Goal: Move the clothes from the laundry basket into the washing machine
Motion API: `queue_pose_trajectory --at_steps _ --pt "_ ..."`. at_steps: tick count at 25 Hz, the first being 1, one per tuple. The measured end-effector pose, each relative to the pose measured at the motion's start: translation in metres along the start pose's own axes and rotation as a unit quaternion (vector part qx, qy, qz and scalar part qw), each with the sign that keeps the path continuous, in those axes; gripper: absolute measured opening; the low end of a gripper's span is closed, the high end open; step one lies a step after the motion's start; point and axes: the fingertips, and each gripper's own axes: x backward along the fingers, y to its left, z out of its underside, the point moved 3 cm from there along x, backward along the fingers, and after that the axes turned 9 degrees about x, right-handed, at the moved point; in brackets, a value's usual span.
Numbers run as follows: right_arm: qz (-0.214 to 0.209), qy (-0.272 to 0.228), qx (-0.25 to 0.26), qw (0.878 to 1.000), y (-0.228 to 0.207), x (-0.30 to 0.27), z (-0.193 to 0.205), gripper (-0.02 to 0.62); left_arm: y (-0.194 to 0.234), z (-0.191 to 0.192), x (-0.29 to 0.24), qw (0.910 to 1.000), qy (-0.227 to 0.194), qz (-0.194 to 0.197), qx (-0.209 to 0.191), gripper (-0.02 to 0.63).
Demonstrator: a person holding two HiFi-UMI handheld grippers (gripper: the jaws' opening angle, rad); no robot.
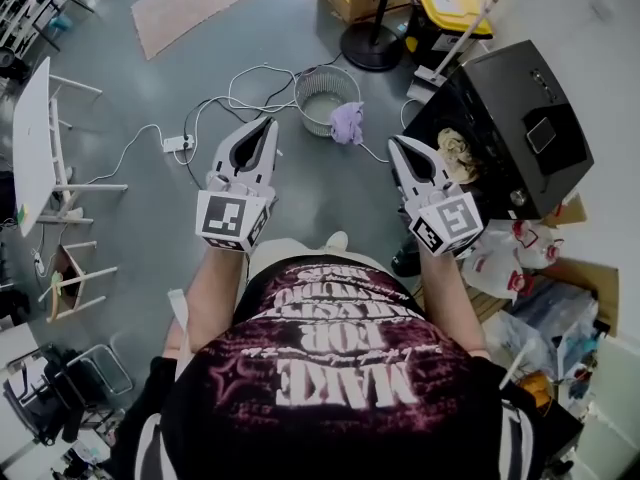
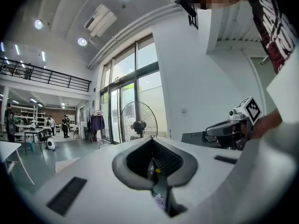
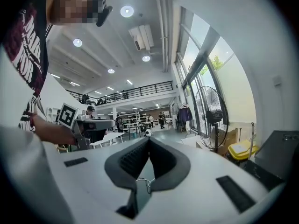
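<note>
- Left gripper (image 1: 268, 124) and right gripper (image 1: 396, 141): jaws pressed together, nothing between them.
- Basket (image 1: 325, 96) stands on the floor ahead, between the grippers, with a purple cloth (image 1: 347, 123) draped over its near rim.
- Washer (image 1: 520, 118) is at right, with pale clothes (image 1: 458, 153) in its opening.
- Cables (image 1: 240, 86) and a power strip (image 1: 177, 143) lie left of the basket, and a fan base (image 1: 370, 44) stands beyond it.

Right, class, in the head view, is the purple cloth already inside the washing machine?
No, the purple cloth hangs over the laundry basket's rim.
</note>
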Motion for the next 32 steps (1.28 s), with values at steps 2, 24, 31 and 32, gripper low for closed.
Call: queue_pose_trajectory --at_steps 2,24,31,32 --pt "0.001 -0.002 0.0 1.0 -0.003 0.001 0.001 0.005 0.0 -0.003 -0.001 1.0 0.001 -0.004 -0.007 0.005" --pt "0.057 0.009 0.027 0.998 -0.04 -0.05 -0.004 0.005 0.047 -0.006 -0.059 0.9996 -0.025 -0.001 -0.014 0.005" --pt "0.065 0.012 0.02 0.998 -0.051 -0.09 -0.009 0.005 0.07 -0.003 -0.093 0.9982 0.002 0.06 0.003 0.005" --pt "0.066 0.012 0.018 0.998 -0.053 -0.096 -0.01 0.005 0.07 -0.003 -0.098 0.9975 0.003 0.071 -0.001 0.005"
